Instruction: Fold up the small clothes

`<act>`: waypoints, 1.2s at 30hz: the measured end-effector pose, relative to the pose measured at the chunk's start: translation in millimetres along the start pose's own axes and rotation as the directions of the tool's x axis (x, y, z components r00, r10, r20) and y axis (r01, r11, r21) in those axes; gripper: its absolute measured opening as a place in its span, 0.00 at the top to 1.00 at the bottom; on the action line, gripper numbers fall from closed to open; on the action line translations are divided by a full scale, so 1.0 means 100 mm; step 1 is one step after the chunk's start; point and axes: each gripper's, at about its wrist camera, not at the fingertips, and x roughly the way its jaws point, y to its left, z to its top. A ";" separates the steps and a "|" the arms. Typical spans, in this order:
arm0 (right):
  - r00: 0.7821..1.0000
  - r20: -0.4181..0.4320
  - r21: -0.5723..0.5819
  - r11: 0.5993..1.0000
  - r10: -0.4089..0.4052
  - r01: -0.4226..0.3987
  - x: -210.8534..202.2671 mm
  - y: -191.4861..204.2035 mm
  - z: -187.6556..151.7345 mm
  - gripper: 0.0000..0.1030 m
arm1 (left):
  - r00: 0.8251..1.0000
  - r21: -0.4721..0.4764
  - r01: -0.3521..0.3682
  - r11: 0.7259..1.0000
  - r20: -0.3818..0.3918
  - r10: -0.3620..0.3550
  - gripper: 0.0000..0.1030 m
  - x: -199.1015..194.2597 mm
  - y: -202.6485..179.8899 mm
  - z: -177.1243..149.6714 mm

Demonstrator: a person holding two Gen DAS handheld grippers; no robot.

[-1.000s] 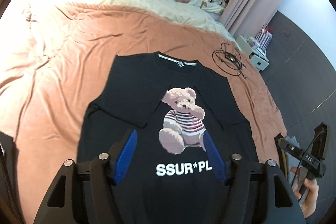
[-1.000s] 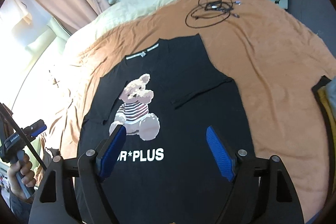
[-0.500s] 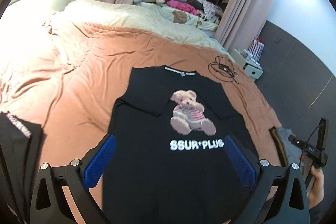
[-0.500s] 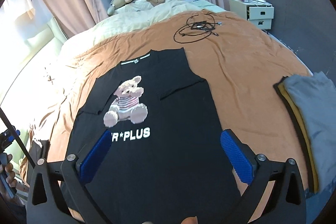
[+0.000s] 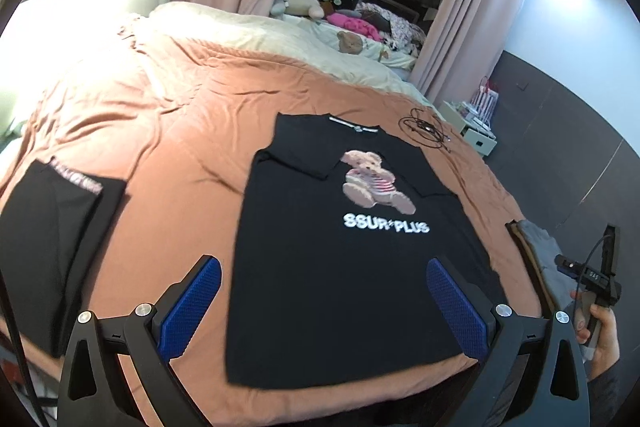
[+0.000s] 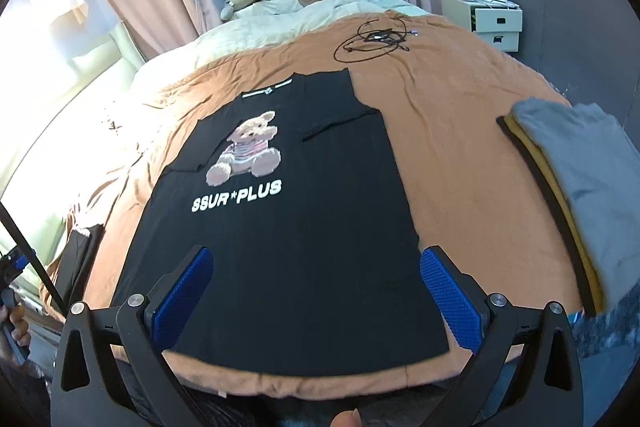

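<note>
Tee [image 5: 352, 267] lying flat on bed [image 5: 180, 131], sleeves folded in.
L gripper [image 5: 320, 301] & R gripper [image 6: 316, 291]: jaws just been opening, now standing wide, holding nothing, hovering near hem.

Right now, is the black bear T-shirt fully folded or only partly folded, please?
Partly folded: the black T-shirt has both sleeves turned in, but its body lies flat.

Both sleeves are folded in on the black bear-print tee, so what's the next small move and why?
Probably bring both open hand-held grippers, left and right, down to the bottom hem corners of the black bear-print T-shirt: its sleeves already lie folded inward, the body lies flat on the orange-brown bedspread, and neither gripper holds anything.
</note>
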 end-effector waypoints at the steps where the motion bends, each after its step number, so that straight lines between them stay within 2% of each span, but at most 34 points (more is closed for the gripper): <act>1: 1.000 -0.002 0.004 1.000 0.002 -0.002 -0.03 -0.04 -0.06 0.00 | 1.000 -0.002 -0.002 1.000 0.001 0.002 0.00 -0.03 0.03 -0.05; 10: 1.000 -0.004 0.041 0.999 0.012 -0.012 -0.28 -0.33 -0.53 0.00 | 1.000 -0.027 0.008 1.000 -0.013 -0.008 0.01 -0.15 0.29 -0.70; 13: 1.000 0.003 0.043 0.999 0.010 -0.010 -0.40 -0.35 -0.66 0.00 | 1.000 -0.060 0.014 0.998 -0.019 -0.015 0.04 -0.17 0.40 -0.88; 17: 1.000 0.001 0.050 0.999 0.009 -0.009 -0.49 -0.38 -0.84 0.00 | 0.999 -0.114 0.036 0.993 -0.032 -0.040 0.15 -0.19 0.55 -1.07; 20: 1.000 -0.005 0.062 0.998 0.020 -0.020 -0.49 -0.45 -0.96 0.08 | 0.998 -0.144 0.035 0.989 -0.038 -0.041 0.22 -0.18 0.67 -1.20; 23: 0.999 -0.025 0.086 0.996 0.030 -0.028 -0.39 -0.54 -1.08 0.26 | 0.996 -0.176 0.052 0.983 -0.056 -0.063 0.30 -0.13 0.77 -1.32; 24: 0.998 -0.032 0.101 0.994 0.045 -0.042 -0.34 -0.58 -1.11 0.29 | 0.996 -0.182 0.050 0.982 -0.065 -0.063 0.33 -0.10 0.80 -1.35; 30: 0.992 -0.039 0.191 0.975 0.124 -0.114 -0.17 -0.75 -1.14 0.35 | 0.993 -0.224 0.061 0.973 -0.084 -0.082 0.35 0.01 0.87 -1.49; 36: 0.988 -0.011 0.277 0.950 0.152 -0.143 0.00 -1.01 -1.15 0.35 | 0.988 -0.260 0.071 0.963 -0.115 -0.104 0.35 0.22 0.94 -1.52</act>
